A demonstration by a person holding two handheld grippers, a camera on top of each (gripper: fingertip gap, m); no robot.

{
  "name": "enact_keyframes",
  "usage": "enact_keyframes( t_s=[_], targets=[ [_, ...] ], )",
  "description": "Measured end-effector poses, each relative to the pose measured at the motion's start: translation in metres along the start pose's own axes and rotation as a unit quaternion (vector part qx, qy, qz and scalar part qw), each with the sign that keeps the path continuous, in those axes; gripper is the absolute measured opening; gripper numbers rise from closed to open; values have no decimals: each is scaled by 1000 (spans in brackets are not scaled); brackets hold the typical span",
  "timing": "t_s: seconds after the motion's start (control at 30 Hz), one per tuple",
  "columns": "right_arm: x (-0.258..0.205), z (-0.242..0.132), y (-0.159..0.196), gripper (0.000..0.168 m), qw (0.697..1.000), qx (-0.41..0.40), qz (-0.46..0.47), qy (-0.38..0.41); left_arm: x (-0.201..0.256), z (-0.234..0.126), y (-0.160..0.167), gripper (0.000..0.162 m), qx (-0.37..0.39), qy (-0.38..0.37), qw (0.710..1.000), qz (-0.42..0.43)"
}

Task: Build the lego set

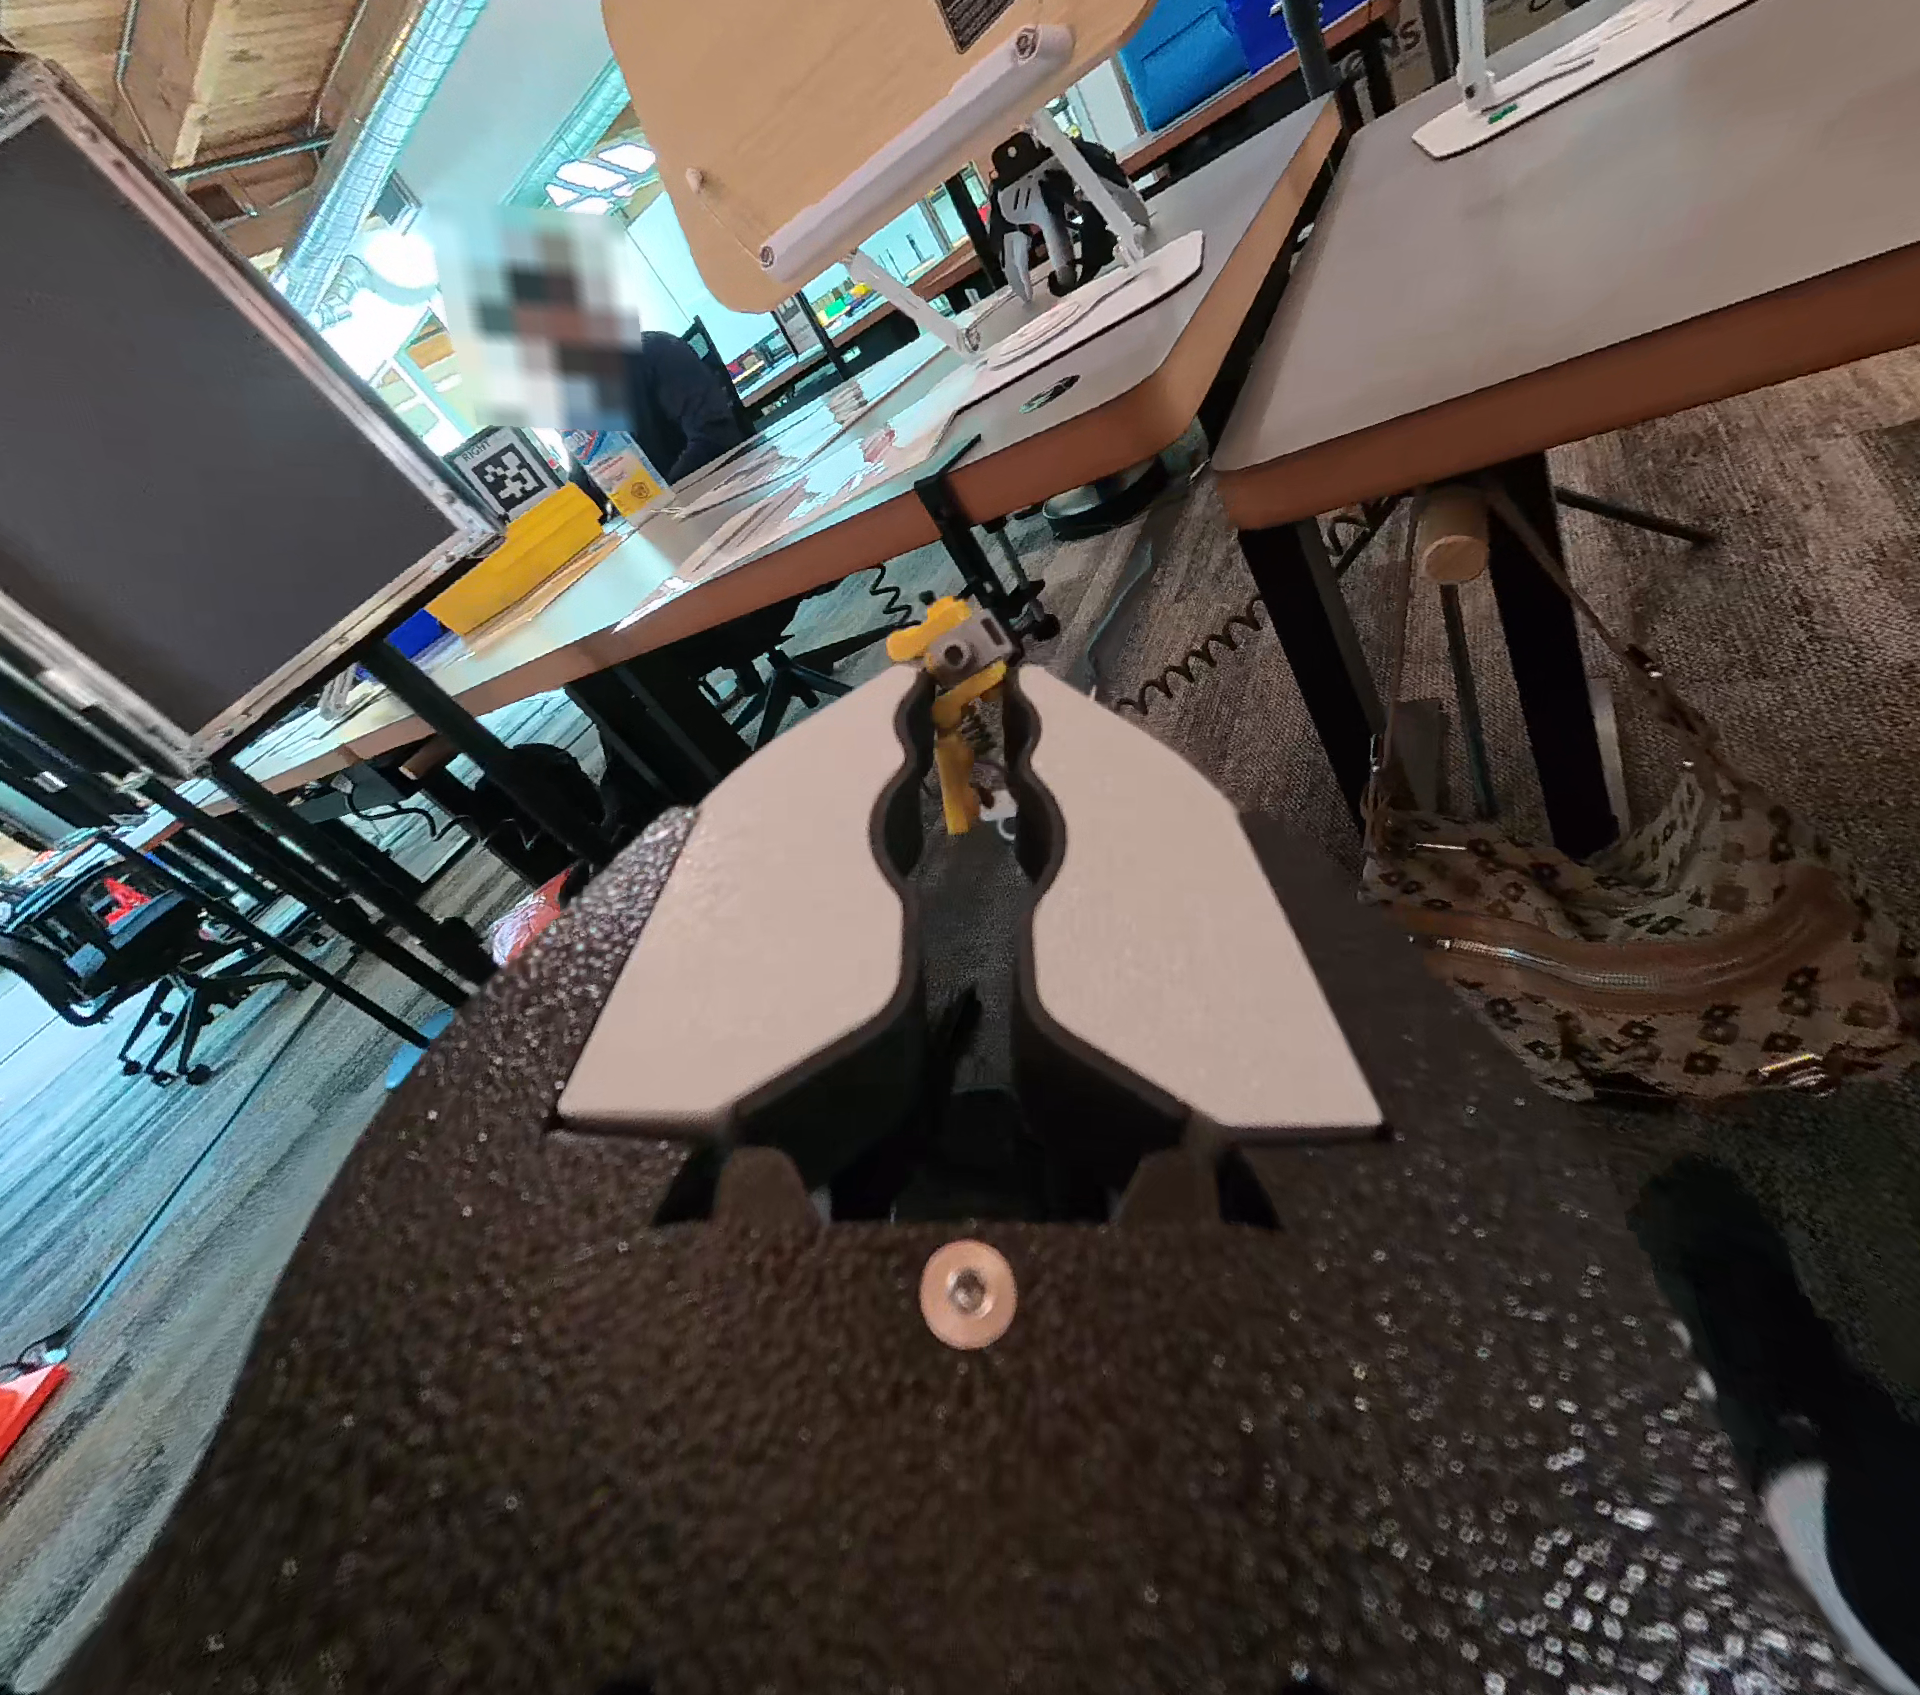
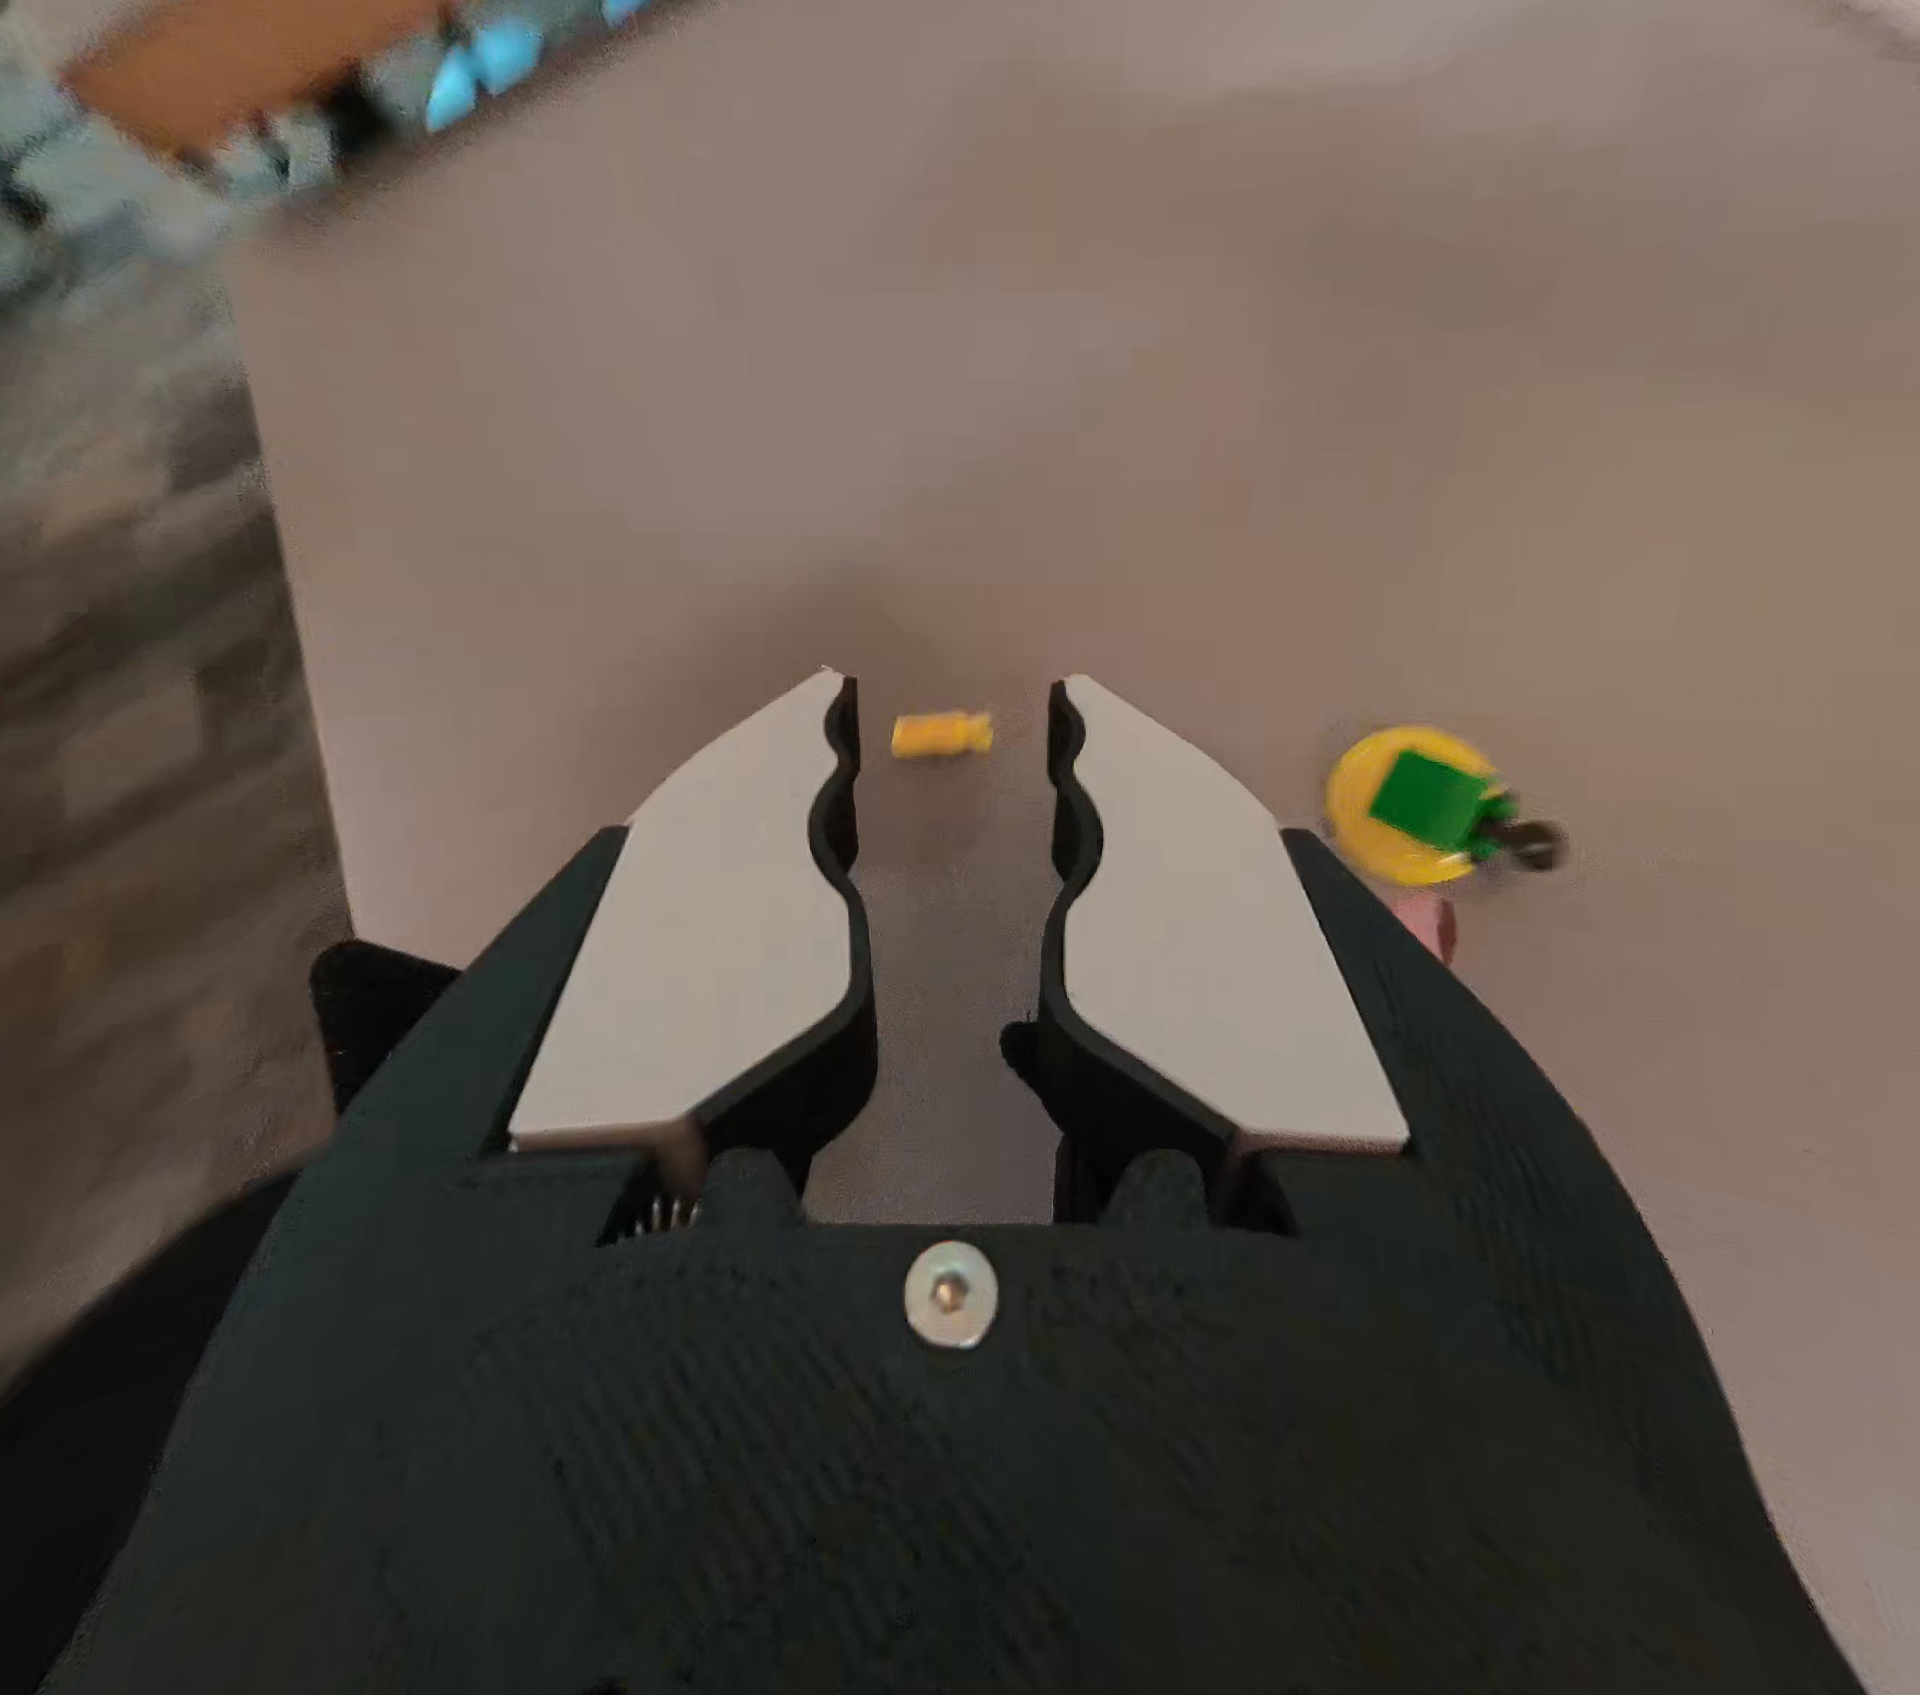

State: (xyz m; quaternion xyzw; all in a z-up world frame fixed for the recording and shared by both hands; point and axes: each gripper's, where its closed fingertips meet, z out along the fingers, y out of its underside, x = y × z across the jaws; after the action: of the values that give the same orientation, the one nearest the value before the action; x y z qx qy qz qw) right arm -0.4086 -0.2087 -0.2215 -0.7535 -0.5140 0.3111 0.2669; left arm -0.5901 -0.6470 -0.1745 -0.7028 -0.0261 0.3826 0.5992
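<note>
My left gripper (image 1: pixel 961 695) is shut on a small yellow and grey lego assembly (image 1: pixel 956 658), held in the air away from the table; its yellow stem runs down between the fingers. My right gripper (image 2: pixel 951 695) is open above the grey table (image 2: pixel 1039 295). A small yellow lego piece (image 2: pixel 940 733) lies on its side on the table between the fingertips. A yellow round lego piece with a green block on it (image 2: pixel 1418 798) lies to the right of the right finger.
The left wrist view shows tables (image 1: pixel 1558 274), a wooden stand (image 1: pixel 883 4), a dark case (image 1: pixel 187 419), a patterned bag (image 1: pixel 1642 939) hanging under a table, and a seated person (image 1: pixel 675 398). The table's left edge (image 2: pixel 281 565) drops to carpet in the right wrist view. Spacing between my two grippers at the tips: around 50 cm.
</note>
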Motion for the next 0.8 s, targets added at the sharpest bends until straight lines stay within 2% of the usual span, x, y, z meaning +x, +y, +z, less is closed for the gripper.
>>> enact_keyframes(
  t_s=[0.1, 0.17, 0.23, 0.33, 0.43, 0.57, 0.67, 0.73, 0.8],
  targets=[
    [-22, -33, -42, 34, 982, 154, -56, 97, -4, -8, 4, 13, -3, -5, 1000, 7],
    [-85, -52, -48, 29, 956, 246, -126, 95, -4, -18, 7, 13, -4, -10, 1000, 8],
    [-169, -48, -22, 21, 938, 283, -196, 46, -16, -38, 1, 12, 28, -62, 998, 7],
    [-282, 3, 64, 18, 922, 234, -302, -56, -25, -73, -11, 12, 68, -106, 992, 19],
    [-327, 80, 153, 19, 927, 150, -313, -139, -29, -103, 1, 12, 49, -124, 989, 69],
    [-319, 182, 244, 20, 919, 84, -351, -158, -59, -158, 42, 12, -20, -162, 985, 51],
    [-301, 264, 326, 23, 917, -19, -351, -188, -82, -209, 87, 12, -97, -201, 973, 56],
    [-289, 310, 386, 24, 888, -98, -394, -215, -99, -244, 106, 12, -131, -232, 963, 44],
    [-277, 345, 429, 26, 838, -146, -469, -237, -112, -273, 111, 12, -147, -264, 953, 27]
  ],
)
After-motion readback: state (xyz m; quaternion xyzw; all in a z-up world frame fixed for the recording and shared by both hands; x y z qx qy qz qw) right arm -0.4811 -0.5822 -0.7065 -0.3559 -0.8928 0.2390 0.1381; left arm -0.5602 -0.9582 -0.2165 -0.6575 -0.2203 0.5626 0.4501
